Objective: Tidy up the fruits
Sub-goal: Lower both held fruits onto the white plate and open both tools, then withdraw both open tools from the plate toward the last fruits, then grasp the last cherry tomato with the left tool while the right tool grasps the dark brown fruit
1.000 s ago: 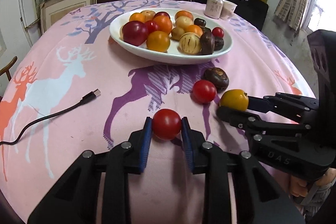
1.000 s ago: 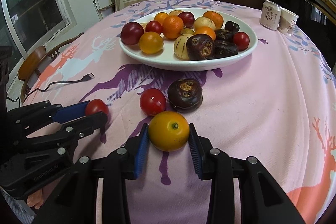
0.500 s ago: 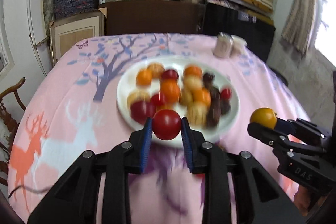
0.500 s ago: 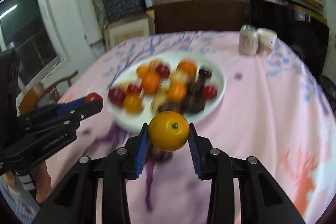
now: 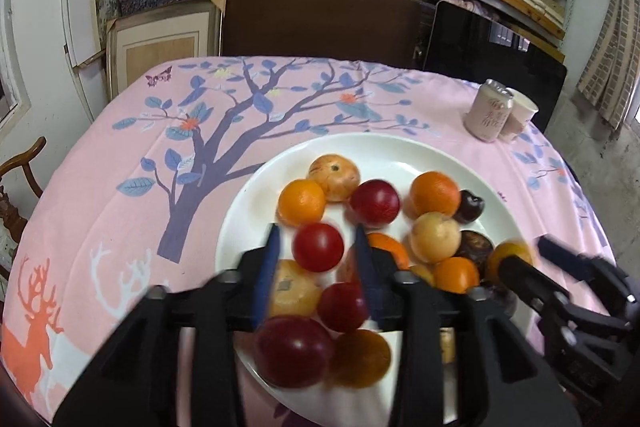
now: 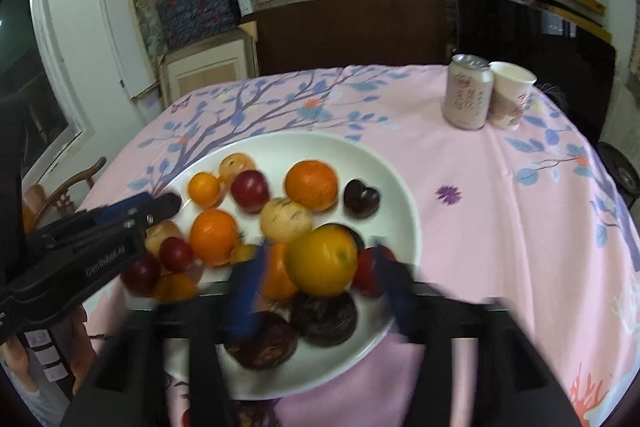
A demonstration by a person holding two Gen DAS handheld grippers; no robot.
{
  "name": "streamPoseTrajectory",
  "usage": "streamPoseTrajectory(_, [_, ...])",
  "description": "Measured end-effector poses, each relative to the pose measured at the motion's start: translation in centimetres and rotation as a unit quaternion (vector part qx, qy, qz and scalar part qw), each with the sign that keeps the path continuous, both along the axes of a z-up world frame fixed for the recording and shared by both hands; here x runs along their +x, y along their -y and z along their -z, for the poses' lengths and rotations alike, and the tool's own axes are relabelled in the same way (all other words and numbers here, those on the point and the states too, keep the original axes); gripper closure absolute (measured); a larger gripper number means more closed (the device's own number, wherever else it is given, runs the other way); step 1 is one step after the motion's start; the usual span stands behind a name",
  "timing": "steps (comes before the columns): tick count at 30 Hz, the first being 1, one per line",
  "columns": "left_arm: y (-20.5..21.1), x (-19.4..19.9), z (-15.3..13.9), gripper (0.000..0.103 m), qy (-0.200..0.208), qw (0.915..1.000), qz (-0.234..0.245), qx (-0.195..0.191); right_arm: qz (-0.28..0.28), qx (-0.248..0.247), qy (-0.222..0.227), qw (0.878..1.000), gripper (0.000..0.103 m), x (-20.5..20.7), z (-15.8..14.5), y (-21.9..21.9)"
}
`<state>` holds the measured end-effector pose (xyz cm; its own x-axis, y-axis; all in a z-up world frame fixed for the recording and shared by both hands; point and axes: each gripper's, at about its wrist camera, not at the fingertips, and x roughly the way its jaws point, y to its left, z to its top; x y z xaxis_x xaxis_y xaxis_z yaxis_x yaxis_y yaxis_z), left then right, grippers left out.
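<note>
Both grippers hang over a white plate (image 5: pixel 256 195) piled with fruit, which sits on a round table covered by a pink cloth (image 5: pixel 120 155) printed with a tree and deer.

The left gripper (image 5: pixel 318 255) has its jaws opening. A small red tomato (image 5: pixel 319 247) sits between its blue pads (image 5: pixel 266 267), with a gap visible on each side, so the pads no longer press on it. It is above the near half of the plate, over a pale yellow fruit and more red ones.

The right gripper (image 6: pixel 320 279) is also opening its jaws. A yellow-orange fruit (image 6: pixel 322 261) lies between its blurred fingers, clear of both, above the near right part of the plate where several dark brown fruits (image 6: pixel 324 317) lie. In the left wrist view the same fruit (image 5: pixel 510 259) shows at the tip of the right gripper by the plate's right edge.

Oranges (image 6: pixel 312 185), a dark red plum (image 5: pixel 375 203) and pale round fruits fill the rest of the plate. A pink drink can (image 6: pixel 467 97) and a paper cup (image 6: pixel 510 99) stand touching each other near the far right edge of the table, well apart from the plate. A person's hand (image 6: pixel 16 355) shows at the lower left of the right wrist view.
</note>
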<state>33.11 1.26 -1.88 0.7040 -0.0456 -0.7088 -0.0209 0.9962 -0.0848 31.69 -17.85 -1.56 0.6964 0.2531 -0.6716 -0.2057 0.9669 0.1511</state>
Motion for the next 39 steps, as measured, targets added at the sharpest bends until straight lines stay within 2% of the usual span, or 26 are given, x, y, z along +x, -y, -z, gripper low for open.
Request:
streamPoseTrajectory(1, [-0.2,0.0,0.1,0.048,0.000,1.0000,-0.004,-0.003,0.001,-0.001,0.010,1.000,0.028,-0.2,-0.1,0.2])
streamPoseTrajectory(4, [-0.4,-0.5,-0.4,0.046,0.008,0.9999,-0.006,-0.009,-0.001,-0.001,0.024,1.000,0.028,-0.6,-0.8,0.5])
streamPoseTrajectory(6, [-0.3,-1.1,-1.1,0.041,0.019,0.9998,-0.004,-0.010,-0.002,0.003,0.031,1.000,0.028,-1.1,-1.3,0.7])
streamPoseTrajectory(8, [0.1,-2.2,-1.8,0.035,0.033,0.9995,-0.002,-0.001,0.001,0.002,0.039,0.999,0.027,-1.7,-1.7,0.9])
streamPoseTrajectory(13, [1.4,-5.1,-2.6,0.035,0.047,0.9987,0.017,0.008,0.006,0.015,0.047,0.999,0.025,-3.0,-2.4,1.4])
streamPoseTrajectory(17, [2.3,-8.5,-1.7,0.022,0.043,0.9982,0.028,0.030,0.007,0.029,0.055,0.998,0.023,-4.8,-2.9,1.9])
streamPoseTrajectory(23, [3.7,-12.9,0.8,0.022,0.009,0.9960,0.075,0.047,0.020,0.055,0.042,0.997,0.019,-7.6,-2.0,3.5])
streamPoseTrajectory(27, [3.8,-14.6,2.7,0.022,-0.021,0.9947,0.092,0.041,0.037,0.085,0.038,0.995,0.015,-8.6,-1.7,5.1])
streamPoseTrajectory(31, [4.7,-14.6,3.8,0.022,-0.037,0.9921,0.107,0.055,0.036,0.103,0.025,0.994,0.015,-8.5,-1.3,5.6])
streamPoseTrajectory(35, [4.9,-13.9,4.5,0.022,-0.048,0.9917,0.109,0.048,0.032,0.098,0.022,0.994,0.015,-8.4,-1.1,5.3])
streamPoseTrajectory(39, [5.4,-13.6,4.7,0.029,-0.049,0.9907,0.119,0.043,0.030,0.092,0.021,0.995,0.015,-8.4,-1.1,5.1])
